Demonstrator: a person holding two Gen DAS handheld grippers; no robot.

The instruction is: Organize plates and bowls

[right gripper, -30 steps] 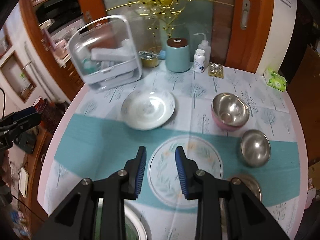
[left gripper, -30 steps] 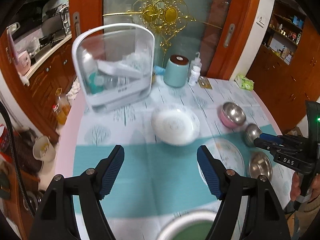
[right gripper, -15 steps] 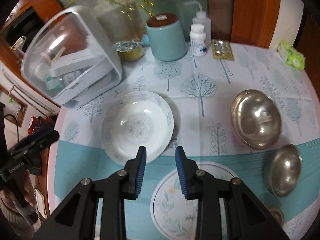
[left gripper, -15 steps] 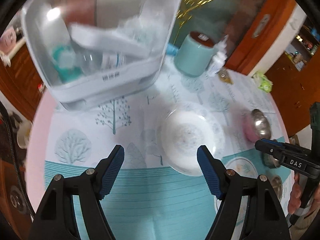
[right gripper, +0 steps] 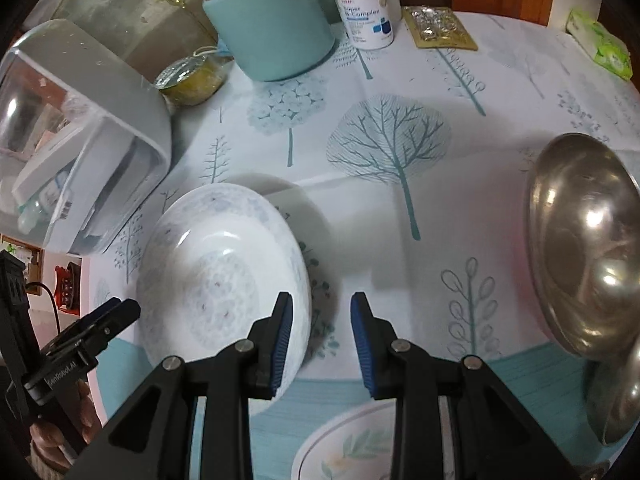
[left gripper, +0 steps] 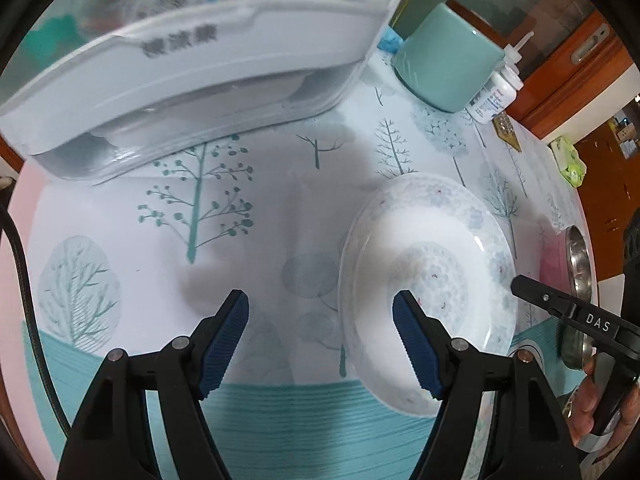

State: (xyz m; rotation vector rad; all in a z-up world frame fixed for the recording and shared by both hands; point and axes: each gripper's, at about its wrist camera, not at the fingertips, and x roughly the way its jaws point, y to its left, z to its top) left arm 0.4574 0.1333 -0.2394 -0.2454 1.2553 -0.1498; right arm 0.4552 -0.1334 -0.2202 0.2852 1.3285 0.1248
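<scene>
From the left wrist view, the left gripper (left gripper: 320, 316) hangs low over the tabletop (left gripper: 256, 240), its fingers (left gripper: 224, 336) spread wide and holding nothing. The white patterned bowl (left gripper: 428, 280) sits just to the right; the right-hand finger overlaps its near-left rim, the other is over bare cloth. A clear storage box (left gripper: 192, 52) looms close behind, with a teal canister (left gripper: 448, 56) and a pill bottle (left gripper: 492, 96) beyond.

From the right wrist view, the right gripper (right gripper: 322, 332) has its fingers (right gripper: 282, 344) moderately apart and empty, straddling the bowl's (right gripper: 216, 280) right rim: one finger over the inside, the other over the cloth outside. A steel bowl (right gripper: 584, 248) lies well to the right, and a leaf-patterned plate (right gripper: 348, 444) peeks below.

The step in hand looks like picking up the white bowl by its rim. Next, the right gripper probably needs to drop until the rim sits between the pads, then close firmly; glazed rims slip easily.
</scene>
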